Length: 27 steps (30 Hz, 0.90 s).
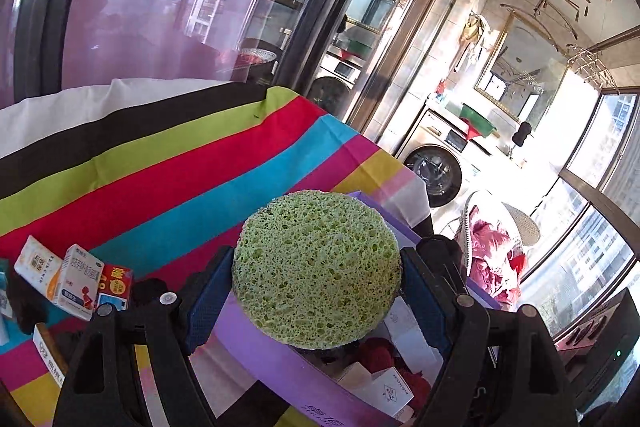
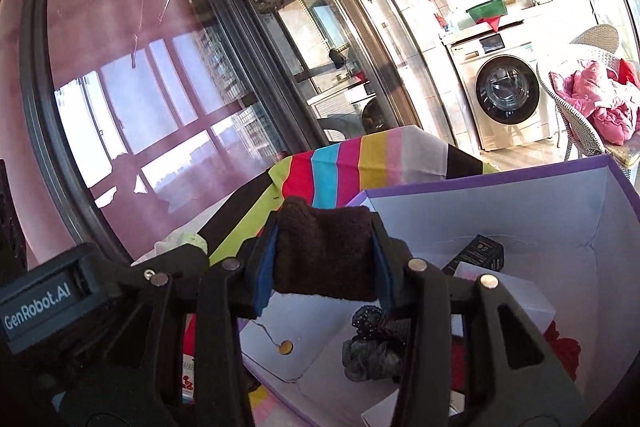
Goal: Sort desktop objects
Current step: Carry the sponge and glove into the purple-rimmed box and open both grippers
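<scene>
A round green sponge (image 1: 320, 247) sits between the blue pads of my left gripper (image 1: 316, 279), which is shut on it above the near wall of a purple box (image 1: 260, 343). In the right wrist view, my right gripper (image 2: 325, 227) is shut on a dark brown fuzzy cloth (image 2: 324, 259), held over the left side of the same purple box (image 2: 480, 183). Inside the box lie white cartons (image 2: 516, 303), a small black carton (image 2: 476, 253), a dark scrunchie (image 2: 368, 347) and something red (image 2: 564, 347).
A striped tablecloth (image 1: 160, 167) covers the table. Several small medicine boxes (image 1: 80, 279) stand on it at the left. Glass doors (image 2: 160, 67) close off the far side. Beyond the table are a washing machine (image 2: 508, 95) and a wicker chair with pink clothes (image 2: 600, 107).
</scene>
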Motion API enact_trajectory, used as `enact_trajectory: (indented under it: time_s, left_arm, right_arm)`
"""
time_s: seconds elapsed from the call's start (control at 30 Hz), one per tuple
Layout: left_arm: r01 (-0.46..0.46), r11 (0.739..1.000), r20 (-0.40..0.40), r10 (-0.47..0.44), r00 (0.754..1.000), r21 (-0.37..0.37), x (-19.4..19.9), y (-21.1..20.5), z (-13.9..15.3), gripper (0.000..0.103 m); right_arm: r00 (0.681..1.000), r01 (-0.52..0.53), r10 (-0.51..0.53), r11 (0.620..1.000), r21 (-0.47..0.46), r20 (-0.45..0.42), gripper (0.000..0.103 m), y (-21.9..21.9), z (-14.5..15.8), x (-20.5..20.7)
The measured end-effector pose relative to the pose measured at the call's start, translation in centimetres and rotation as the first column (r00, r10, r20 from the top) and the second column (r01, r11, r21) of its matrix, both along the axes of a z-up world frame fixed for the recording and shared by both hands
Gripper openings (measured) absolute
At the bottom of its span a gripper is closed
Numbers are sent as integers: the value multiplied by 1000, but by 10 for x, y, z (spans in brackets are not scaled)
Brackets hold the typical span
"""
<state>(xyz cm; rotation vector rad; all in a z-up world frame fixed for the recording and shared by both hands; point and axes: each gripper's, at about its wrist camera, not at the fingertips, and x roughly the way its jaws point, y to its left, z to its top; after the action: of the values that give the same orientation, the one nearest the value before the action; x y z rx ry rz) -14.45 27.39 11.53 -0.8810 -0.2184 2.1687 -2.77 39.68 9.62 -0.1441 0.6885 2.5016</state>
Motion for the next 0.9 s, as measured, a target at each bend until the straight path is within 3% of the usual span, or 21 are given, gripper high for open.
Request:
enact_trajectory:
  time_s: [0.17, 0.23, 0.3, 0.37, 0.57, 0.73, 0.9]
  left_arm:
    - [80, 995, 70, -84, 994, 63, -8, 10, -7, 81]
    - [94, 990, 95, -104, 990, 101, -10, 11, -10, 81]
    - [106, 980, 120, -127, 985, 166, -12, 9, -12, 83]
    - [117, 967, 152, -154, 976, 229, -15, 6, -14, 85]
    - [104, 956, 208, -165, 964, 276, -24, 4, -19, 90]
    - [61, 950, 186, -123, 975, 307, -21, -12, -14, 90]
    - [-7, 958, 171, -44, 984, 287, -16, -40, -12, 90]
  right_arm:
    - [999, 40, -41, 998, -42, -13, 48, 11, -3, 9]
    - [997, 68, -69, 996, -57, -16, 55, 13, -3, 12]
    - [994, 99, -102, 992, -81, -36, 74, 18, -4, 17]
    - [990, 117, -124, 988, -105, -63, 85, 20, -5, 23]
    - [991, 113, -118, 991, -79, -68, 89, 18, -2, 22]
    - [992, 87, -90, 995, -40, -93, 97, 10, 0, 20]
    - [994, 56, -52, 998, 37, -98, 102, -6, 5, 16]
